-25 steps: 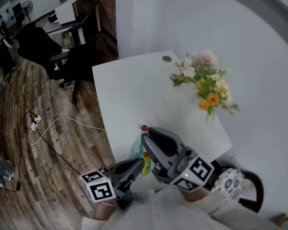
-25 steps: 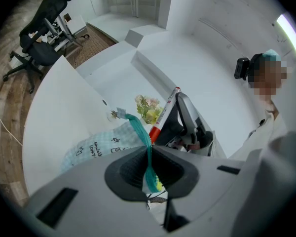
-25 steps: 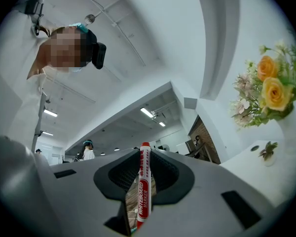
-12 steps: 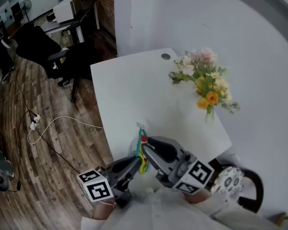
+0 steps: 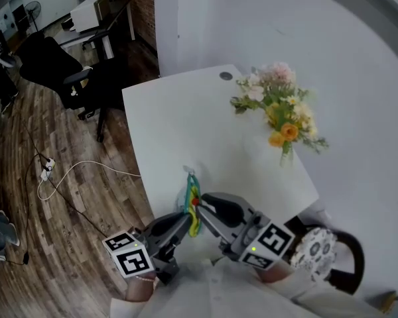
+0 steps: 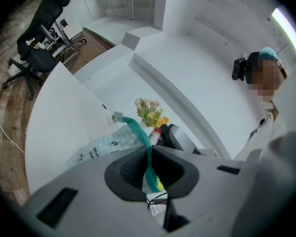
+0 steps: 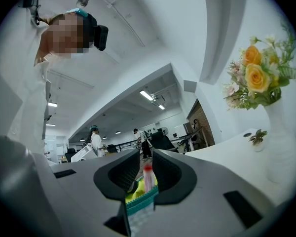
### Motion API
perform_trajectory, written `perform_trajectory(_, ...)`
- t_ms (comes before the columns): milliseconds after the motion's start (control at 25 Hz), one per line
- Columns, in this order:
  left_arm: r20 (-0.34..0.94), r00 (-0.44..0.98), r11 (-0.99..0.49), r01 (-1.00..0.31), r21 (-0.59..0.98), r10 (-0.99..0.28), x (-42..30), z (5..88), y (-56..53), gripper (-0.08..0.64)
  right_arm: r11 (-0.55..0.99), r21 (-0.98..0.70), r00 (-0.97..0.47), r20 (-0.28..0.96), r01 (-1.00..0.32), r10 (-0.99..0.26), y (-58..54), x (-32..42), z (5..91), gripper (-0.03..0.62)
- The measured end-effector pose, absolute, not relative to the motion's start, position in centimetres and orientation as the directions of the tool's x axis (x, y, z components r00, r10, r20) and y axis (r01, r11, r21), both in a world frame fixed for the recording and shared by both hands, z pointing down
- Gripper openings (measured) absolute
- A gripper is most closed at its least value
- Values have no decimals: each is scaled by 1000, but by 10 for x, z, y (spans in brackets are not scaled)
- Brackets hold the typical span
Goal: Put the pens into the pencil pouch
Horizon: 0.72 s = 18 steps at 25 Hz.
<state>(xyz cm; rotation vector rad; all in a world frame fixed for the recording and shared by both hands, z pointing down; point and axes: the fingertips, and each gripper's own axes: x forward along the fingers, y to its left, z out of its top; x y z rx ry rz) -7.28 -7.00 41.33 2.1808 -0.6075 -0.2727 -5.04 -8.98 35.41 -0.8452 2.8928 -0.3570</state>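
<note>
The pouch (image 5: pixel 190 192) sits at the near-left corner of the surface (image 5: pixel 179 124), close to the left edge, beyond which lies the floor (image 5: pixel 66 197) with a cable (image 5: pixel 73 172) and a chair (image 5: pixel 53 61). The left gripper (image 5: pixel 184 218) has its jaws closed on the pouch's teal zipper band, with the printed fabric trailing ahead of the jaws toward the far edge. The right gripper (image 5: pixel 202 204) has its jaws closed on a pen (image 7: pixel 147 177), red end up, directly above the pouch's zipper opening. The two grippers meet tip to tip at the pouch. From the pouch to the far edge and the far-left corner the surface is open. The flowers (image 5: pixel 278 114) stand near the right edge, well apart from both grippers, with a wall (image 5: pixel 358 98) just beyond that edge. In the head view, the grippers and the person's sleeves cover the near edge and the pouch's lower part. The pen's barrel below the red end is hidden between the jaws and the pouch. Something yellow shows inside the opening, but what it is cannot be told. The vase under the flowers is pale and hard to separate from the surface.
</note>
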Motion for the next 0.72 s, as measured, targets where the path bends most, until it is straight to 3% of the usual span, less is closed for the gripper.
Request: perform_trajectory(720, 37, 870, -573, -356, 738, -492, -75, 407, -72, 31, 799, -262, -821, -43, -541, -570, -88, -40, 354, 66)
